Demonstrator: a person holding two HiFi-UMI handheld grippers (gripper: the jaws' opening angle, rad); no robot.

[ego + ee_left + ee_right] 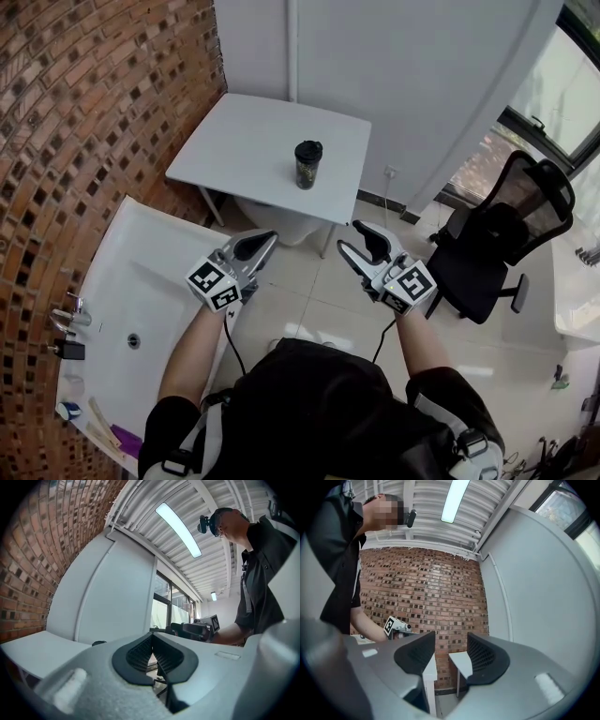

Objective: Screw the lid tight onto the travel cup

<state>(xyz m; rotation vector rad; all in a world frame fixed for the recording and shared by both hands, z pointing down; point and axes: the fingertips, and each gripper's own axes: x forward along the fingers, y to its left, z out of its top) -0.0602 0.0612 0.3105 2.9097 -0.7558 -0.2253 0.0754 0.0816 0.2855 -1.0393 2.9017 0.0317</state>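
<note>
Fingers (140, 654) of left gripper (259, 244) were pressed together, empty | fingers (417, 654) of right gripper (360, 246) stood apart, empty | both grippers were above floor (309, 292), well apart from cup | cup (307, 171), lid (308, 149) on top, stood upright on white table (244, 141)

- Brick wall (84, 103): red-brown, flecked with darker bricks, on the left side of the room.
- White wall (422, 66): smooth panels on the far side, with one socket (390, 172) low down.
- Table (244, 150): white, square top, thin legs, set in the corner where the two walls meet.
- Washbasin (131, 272): white, against the brick wall, with a metal tap (70, 314) and a drain (133, 340).
- Office chair (502, 248): black, mesh back, on the right near the dark-framed window (562, 103).
- Floor (309, 295): pale glossy tiles.
- Ceiling (145, 494): white and ribbed, with a long lit tube lamp (178, 529).
</note>
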